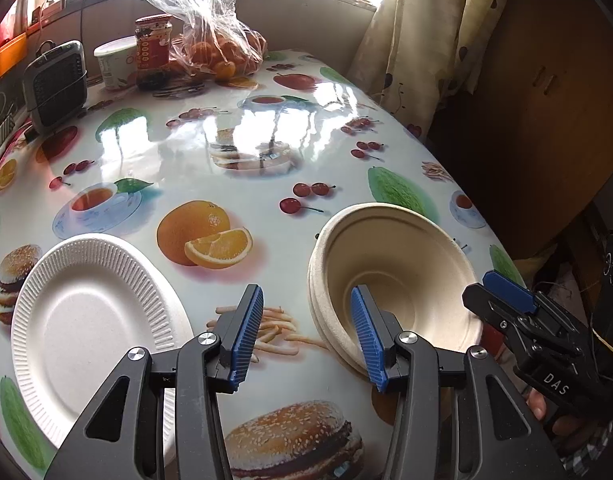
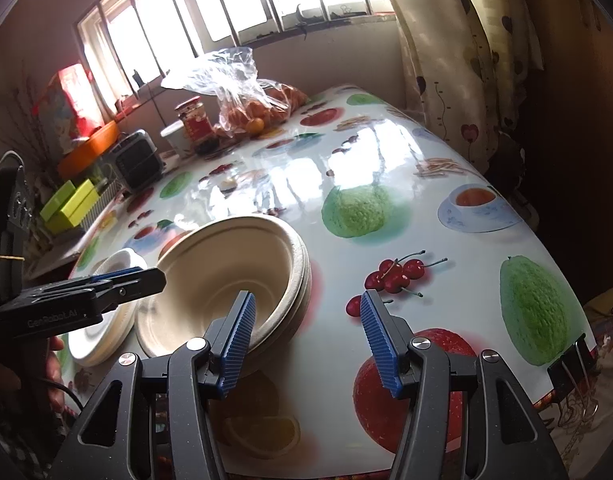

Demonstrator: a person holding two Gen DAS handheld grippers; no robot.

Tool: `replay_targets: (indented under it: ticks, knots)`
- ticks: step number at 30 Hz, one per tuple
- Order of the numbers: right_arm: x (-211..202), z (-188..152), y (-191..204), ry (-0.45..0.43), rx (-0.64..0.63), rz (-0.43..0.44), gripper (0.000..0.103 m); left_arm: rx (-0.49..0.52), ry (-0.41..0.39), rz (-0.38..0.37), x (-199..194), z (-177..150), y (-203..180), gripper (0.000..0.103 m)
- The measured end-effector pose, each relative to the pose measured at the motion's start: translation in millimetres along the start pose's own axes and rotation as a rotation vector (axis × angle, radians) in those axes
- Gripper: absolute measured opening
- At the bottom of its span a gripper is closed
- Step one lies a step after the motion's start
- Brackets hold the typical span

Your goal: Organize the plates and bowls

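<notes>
A stack of beige paper bowls (image 1: 394, 276) sits on the fruit-print table near its front right edge; it also shows in the right wrist view (image 2: 222, 276). White paper plates (image 1: 94, 320) lie to the left of the bowls, also seen behind the left gripper in the right wrist view (image 2: 102, 332). My left gripper (image 1: 306, 332) is open and empty, hovering between plates and bowls, its right finger over the bowl's near rim. My right gripper (image 2: 306, 336) is open and empty, its left finger at the bowls' near right rim. The right gripper also shows in the left wrist view (image 1: 502, 296).
At the table's far end stand a bag of oranges (image 1: 222, 48), a red-labelled jar (image 1: 152, 50), a white tub (image 1: 114, 62) and a small dark heater (image 1: 54, 84). A curtain (image 1: 406, 40) hangs at the right. A binder clip (image 2: 570, 364) grips the tablecloth edge.
</notes>
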State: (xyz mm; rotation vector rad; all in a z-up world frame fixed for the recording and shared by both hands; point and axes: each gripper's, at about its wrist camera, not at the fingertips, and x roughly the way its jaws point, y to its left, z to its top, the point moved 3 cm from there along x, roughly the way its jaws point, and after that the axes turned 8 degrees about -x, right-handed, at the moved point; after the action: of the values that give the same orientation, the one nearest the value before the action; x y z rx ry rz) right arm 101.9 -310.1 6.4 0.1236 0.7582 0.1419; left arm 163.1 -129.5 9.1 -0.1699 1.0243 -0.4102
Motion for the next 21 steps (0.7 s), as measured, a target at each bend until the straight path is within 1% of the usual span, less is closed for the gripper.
replay_targets:
  ticks: [5,8,10,12,14,16,17,21]
  knots:
    - [3,-1,1,0.01,0.0,0.021,0.055,-0.011,0.045,-0.021,11,-3,-3,0.047]
    - [4,-2,3,0.012,-0.006,0.032,0.054,-0.017,0.054,-0.02,14,-5,-4,0.047]
    - [5,-2,3,0.014,-0.002,0.04,0.047,-0.019,0.057,-0.026,15,-5,-4,0.047]
    - [6,-2,3,0.017,-0.003,0.045,0.044,-0.02,0.056,-0.029,15,-5,-5,0.045]
    - [6,-3,5,0.016,-0.004,0.05,0.042,-0.023,0.06,-0.031,16,-5,-5,0.043]
    - [6,-3,5,0.016,-0.001,0.055,0.039,-0.03,0.071,-0.033,19,-6,-4,0.037]
    - [7,-3,6,0.015,-0.001,0.06,0.037,-0.035,0.075,-0.037,20,-6,-3,0.036]
    - [7,-3,9,0.018,-0.009,0.074,0.028,-0.034,0.079,-0.042,22,-6,-5,0.03]
